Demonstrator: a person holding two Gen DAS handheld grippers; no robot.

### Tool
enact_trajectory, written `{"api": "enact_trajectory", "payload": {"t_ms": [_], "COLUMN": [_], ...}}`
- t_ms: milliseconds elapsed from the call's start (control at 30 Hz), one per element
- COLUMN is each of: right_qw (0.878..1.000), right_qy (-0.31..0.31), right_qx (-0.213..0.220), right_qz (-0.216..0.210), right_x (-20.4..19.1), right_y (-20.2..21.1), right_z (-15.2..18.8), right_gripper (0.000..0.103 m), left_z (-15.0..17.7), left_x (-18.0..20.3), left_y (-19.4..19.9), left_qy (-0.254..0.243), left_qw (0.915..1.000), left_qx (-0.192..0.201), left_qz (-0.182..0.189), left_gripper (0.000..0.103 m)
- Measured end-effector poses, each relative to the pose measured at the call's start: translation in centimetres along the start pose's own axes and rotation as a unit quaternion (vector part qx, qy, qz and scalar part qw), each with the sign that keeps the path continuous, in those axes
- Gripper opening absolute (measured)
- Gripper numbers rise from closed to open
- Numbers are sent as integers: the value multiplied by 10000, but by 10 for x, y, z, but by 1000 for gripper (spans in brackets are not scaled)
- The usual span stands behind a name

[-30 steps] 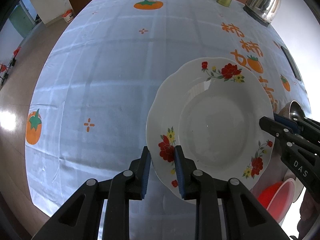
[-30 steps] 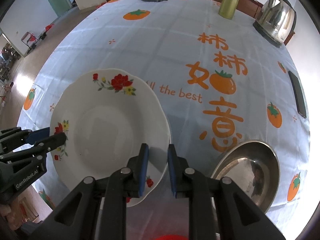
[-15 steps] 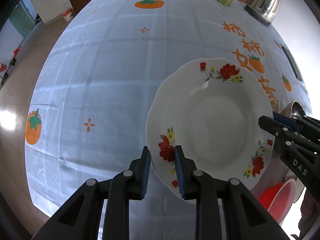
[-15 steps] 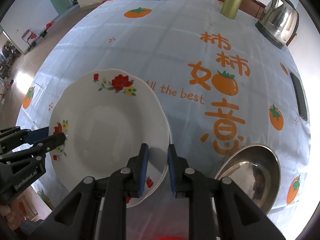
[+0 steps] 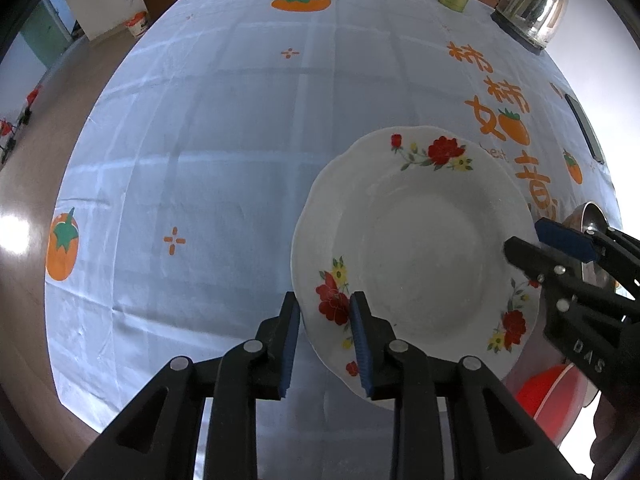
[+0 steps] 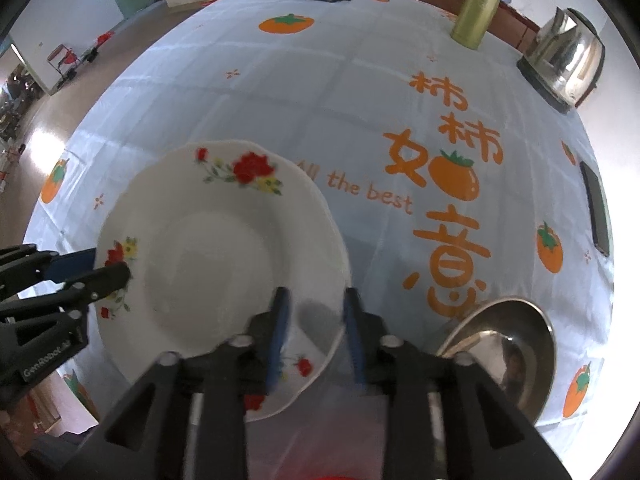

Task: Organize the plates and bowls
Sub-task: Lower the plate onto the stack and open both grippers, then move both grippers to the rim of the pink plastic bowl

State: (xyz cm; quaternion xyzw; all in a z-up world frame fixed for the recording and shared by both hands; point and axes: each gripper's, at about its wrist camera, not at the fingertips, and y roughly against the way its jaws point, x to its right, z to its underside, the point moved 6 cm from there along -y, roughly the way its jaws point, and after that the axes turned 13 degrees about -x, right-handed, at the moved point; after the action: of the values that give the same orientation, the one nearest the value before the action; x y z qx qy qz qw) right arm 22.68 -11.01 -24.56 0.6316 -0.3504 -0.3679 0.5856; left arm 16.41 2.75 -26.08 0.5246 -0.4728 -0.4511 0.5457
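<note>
Both grippers, left gripper (image 5: 325, 336) and right gripper (image 6: 316, 332), straddle the white floral scalloped plate (image 5: 412, 256) rims with fingers parted; uneven closing could tip it.

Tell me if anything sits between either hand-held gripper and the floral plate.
Nothing visible does. The left hand-held gripper already straddles the near rim of the white scalloped floral plate, and the right hand-held gripper straddles its opposite rim. The steel bowl and red plastic bowl lie off to the side.
</note>
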Motion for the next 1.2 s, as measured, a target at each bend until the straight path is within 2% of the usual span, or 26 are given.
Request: {"api": "enact_trajectory", "payload": {"t_ms": [167,333,433,633,900,1033,1200], "right_qw": [10000,9999,9998,9992,9955,9937,9910], "right_qy": [17,-39,-10,-28,-495,-784,-1144], "right_qx": [56,87,132,261,528,572,483], "right_qz": [-5,-136,-180,-302,-613,-565,-494], "right_x": [-1,1,-2,-4,25,44,62], "right_y": [0,4,6,16,51,63,65], "right_z": [1,3,4,7,38,68,113], "right_gripper": [43,50,57,60,58,58,53], "left_z": [0,1,3,4,20,29,42], "left_x": [1,3,1,-3,31,55,88], "left_y": [4,10,11,18,41,45,42], "left_qy": [-11,-49,-6,117,-596,-1038,-1599], "left_qw": [10000,9998,9998,9995,9972,9936,9864], "left_qx": [98,184,186,265,446,437,326], "left_qz": [-10,1,-72,-126,50,96,196], "left_gripper": [28,29,39,43,43,43,43]}}
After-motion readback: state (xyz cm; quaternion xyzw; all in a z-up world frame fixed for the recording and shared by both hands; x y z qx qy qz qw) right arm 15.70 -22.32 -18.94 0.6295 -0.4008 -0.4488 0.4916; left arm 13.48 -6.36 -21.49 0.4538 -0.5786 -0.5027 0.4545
